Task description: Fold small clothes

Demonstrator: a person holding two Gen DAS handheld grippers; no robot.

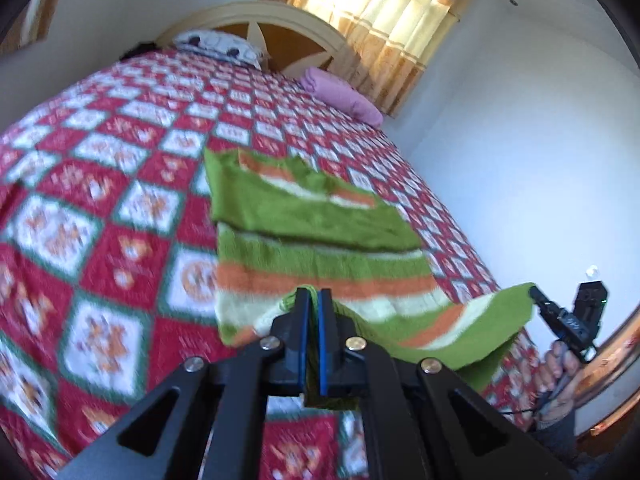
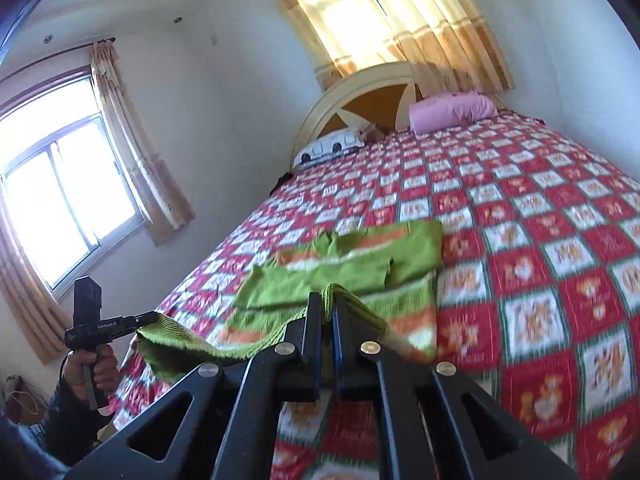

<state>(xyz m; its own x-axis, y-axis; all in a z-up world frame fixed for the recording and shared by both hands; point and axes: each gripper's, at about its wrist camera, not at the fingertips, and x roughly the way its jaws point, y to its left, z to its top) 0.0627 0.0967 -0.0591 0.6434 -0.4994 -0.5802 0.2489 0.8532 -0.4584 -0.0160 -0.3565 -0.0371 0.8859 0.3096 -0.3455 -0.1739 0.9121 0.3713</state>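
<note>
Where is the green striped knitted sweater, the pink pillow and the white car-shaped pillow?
green striped knitted sweater [image 1: 320,216]: left wrist view, folded sleeve.
pink pillow [image 2: 452,112]: right wrist view, its middle.
white car-shaped pillow [image 2: 332,146]: right wrist view, its side.

Green, orange-striped garment [image 1: 320,216]; red-checked bedspread [image 1: 120,160]

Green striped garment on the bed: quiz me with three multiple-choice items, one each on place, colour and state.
1. Where does the pink pillow lie?
A. by the headboard
B. on the floor
C. on the garment

2. Which stripes cross the green striped garment?
A. blue and black
B. orange and pale cream
C. purple

3. The left gripper is:
A. wide open
B. shut on the garment's near edge
C. out of view

A: it rests at the bed's head. B: both bands show. B: cloth sits pinched between its fingers.
</note>
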